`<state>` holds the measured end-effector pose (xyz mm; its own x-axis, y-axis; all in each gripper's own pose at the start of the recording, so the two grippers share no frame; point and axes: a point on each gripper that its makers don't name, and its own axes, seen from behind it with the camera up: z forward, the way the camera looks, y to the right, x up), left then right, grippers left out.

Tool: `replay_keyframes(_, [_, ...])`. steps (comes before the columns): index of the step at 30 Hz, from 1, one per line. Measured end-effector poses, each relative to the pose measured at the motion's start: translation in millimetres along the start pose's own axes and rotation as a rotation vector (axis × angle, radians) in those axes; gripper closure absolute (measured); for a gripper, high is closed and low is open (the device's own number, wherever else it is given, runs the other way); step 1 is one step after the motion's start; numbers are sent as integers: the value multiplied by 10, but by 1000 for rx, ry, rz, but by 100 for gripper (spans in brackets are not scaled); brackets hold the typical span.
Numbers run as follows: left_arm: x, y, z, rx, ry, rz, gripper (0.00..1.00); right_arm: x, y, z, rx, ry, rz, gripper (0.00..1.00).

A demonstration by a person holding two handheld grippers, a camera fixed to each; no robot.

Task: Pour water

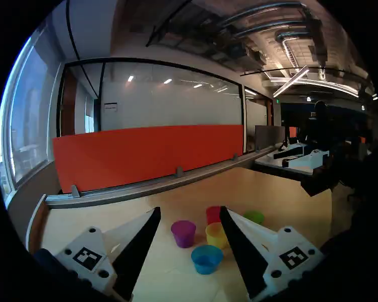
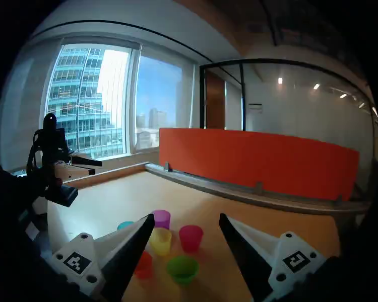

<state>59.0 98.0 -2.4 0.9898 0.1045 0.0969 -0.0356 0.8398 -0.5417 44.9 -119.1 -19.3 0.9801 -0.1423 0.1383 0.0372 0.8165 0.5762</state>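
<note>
Nearest in the left gripper view are the two fingers of the left gripper [image 1: 189, 209], spread wide apart and holding nothing. Between them, on the pale wooden table [image 1: 285, 194], stands a cluster of small plastic cups. The blue cup [image 1: 206, 258] is closest, with the purple cup [image 1: 183, 233] to its left and the yellow cup [image 1: 216, 234] just behind it. A reddish cup [image 1: 213, 214] sits farther back, partly hidden by the yellow one, and the green cup [image 1: 254, 217] stands off to the right past the finger. Whether any cup holds water cannot be told. The right gripper [image 2: 186, 216] is likewise spread and empty, facing the same cluster. In its view the green cup is nearest, a pink cup [image 2: 190, 237] and the yellow one sit behind it, and the purple one stands farthest. Beyond the cups an orange panel [image 1: 148, 151] runs along the table's far edge, with tall windows [image 2: 88, 100] farther off.
</note>
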Motion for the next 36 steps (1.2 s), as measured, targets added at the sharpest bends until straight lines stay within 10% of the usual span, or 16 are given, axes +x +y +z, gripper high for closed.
replay_keyframes(36, [-1328,162,347,-66,-232,-6,14,-1210,-35,217,29,-200,-9,1])
